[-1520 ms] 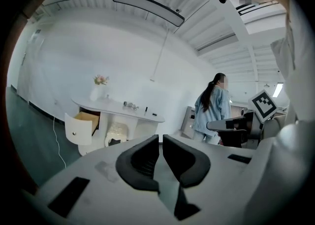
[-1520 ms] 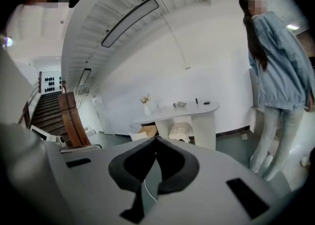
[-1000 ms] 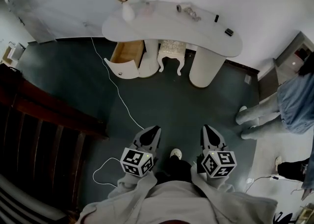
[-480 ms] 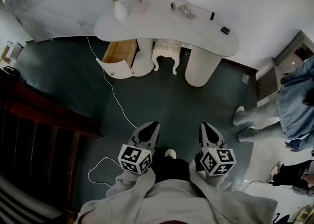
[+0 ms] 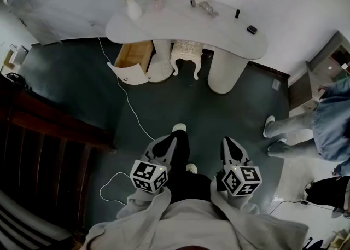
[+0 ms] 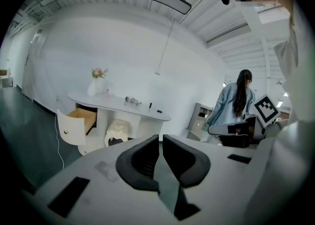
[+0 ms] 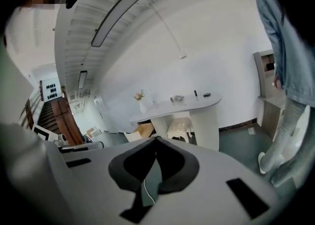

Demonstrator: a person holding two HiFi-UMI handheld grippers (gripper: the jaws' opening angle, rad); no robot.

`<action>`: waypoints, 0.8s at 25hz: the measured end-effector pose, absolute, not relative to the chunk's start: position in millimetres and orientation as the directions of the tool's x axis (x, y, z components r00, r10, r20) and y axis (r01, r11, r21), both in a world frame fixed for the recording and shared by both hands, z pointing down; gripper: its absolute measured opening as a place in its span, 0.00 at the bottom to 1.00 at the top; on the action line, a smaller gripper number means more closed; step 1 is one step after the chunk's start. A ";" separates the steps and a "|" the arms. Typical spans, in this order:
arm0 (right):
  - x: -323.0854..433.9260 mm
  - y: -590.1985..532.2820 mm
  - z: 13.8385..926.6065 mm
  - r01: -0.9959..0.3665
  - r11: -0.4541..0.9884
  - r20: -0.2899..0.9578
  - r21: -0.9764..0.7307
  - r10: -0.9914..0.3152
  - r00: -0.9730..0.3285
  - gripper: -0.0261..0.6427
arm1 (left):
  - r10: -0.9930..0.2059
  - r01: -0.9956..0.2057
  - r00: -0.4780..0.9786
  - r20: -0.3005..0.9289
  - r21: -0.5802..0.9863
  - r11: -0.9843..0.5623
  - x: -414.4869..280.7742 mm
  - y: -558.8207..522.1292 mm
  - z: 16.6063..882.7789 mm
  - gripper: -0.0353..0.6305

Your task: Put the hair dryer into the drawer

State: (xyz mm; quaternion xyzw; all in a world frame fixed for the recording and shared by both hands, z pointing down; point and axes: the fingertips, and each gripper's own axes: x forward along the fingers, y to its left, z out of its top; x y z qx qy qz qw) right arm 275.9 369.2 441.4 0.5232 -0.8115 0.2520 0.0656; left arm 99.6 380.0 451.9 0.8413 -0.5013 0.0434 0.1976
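The task is only at its beginning, as I judge it. At the left of the dressing table [image 5: 180, 27] the drawer [image 5: 134, 57] is already pulled out, and its wooden inside looks empty, so the opening step is done. I cannot find the hair dryer with certainty. A small pale thing [image 5: 201, 5] lies on the table top, towards the back. It may be the hair dryer, but it is too small to tell. A white cable [image 5: 131, 106] runs over the dark floor [image 5: 208, 117] from the table's left end towards the person. What is left is almost everything: to reach the table, to take the hair dryer, to lay it into the drawer.

The person is well apart from the table and holds both grippers low in front of the body, side by side, pointing to the table and a little downwards. The left gripper [image 5: 173, 140] has its jaws brought together with only a thin slit between them, and nothing is held there. One foot [image 5: 179, 128] is set forward between the two tools. The right gripper [image 5: 227, 140] also has its jaws closed tip to tip, with nothing in them. At the far right another person [image 5: 322, 117] stands apart from the work.
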 end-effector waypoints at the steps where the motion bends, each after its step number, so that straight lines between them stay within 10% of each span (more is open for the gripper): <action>1: 277.4 367.0 440.9 -0.883 0.324 0.367 -0.341 -0.819 -0.442 0.11 | -0.826 -0.860 0.495 0.270 0.288 -0.421 100.6 378.0 452.1 0.10; 20: 264.6 270.4 440.1 -0.882 0.341 0.375 -0.327 -0.810 -0.452 0.11 | -0.834 -0.861 0.485 0.263 0.310 -0.403 88.7 283.2 453.8 0.10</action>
